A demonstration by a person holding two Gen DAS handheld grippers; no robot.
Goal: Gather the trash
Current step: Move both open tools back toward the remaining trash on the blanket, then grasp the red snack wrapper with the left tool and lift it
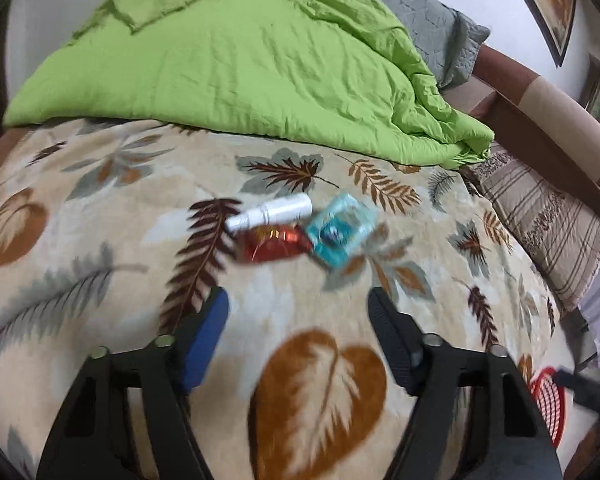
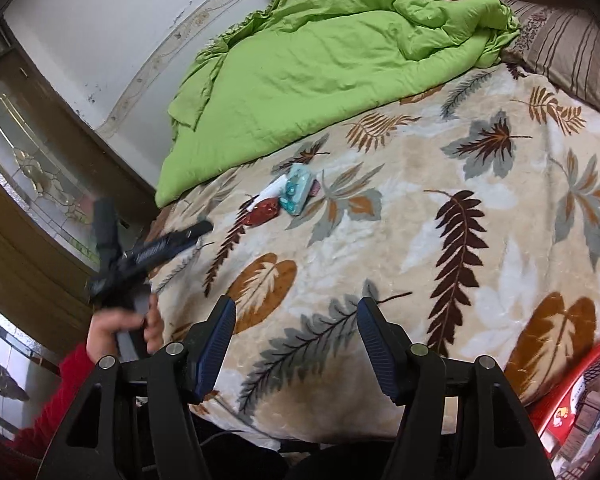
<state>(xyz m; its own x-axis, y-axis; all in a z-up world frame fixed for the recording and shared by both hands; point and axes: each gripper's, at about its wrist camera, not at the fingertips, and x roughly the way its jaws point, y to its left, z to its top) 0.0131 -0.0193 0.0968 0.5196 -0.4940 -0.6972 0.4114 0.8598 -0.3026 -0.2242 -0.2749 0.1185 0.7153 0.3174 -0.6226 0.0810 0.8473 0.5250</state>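
Three pieces of trash lie together on the leaf-patterned blanket [image 1: 100, 264]: a white bottle [image 1: 270, 212], a red foil wrapper [image 1: 274, 245] and a teal plastic packet [image 1: 340, 232]. My left gripper [image 1: 298, 304] hovers just short of them, open, with nothing between its fingers. In the right wrist view the same bottle [image 2: 274, 190], red wrapper [image 2: 263, 211] and teal packet [image 2: 298, 192] lie far ahead. My right gripper [image 2: 296, 312] is open and empty near the bed's front edge. The left gripper [image 2: 152, 240] appears there too, held by a hand [image 2: 120, 330] in a red sleeve.
A crumpled green quilt [image 1: 240, 64] covers the far part of the bed, with a grey pillow [image 1: 432, 16] and a striped pillow [image 1: 548, 232] beside it. A red mesh basket [image 2: 580, 392] stands at the bed's near right edge, also seen as the red basket [image 1: 548, 400].
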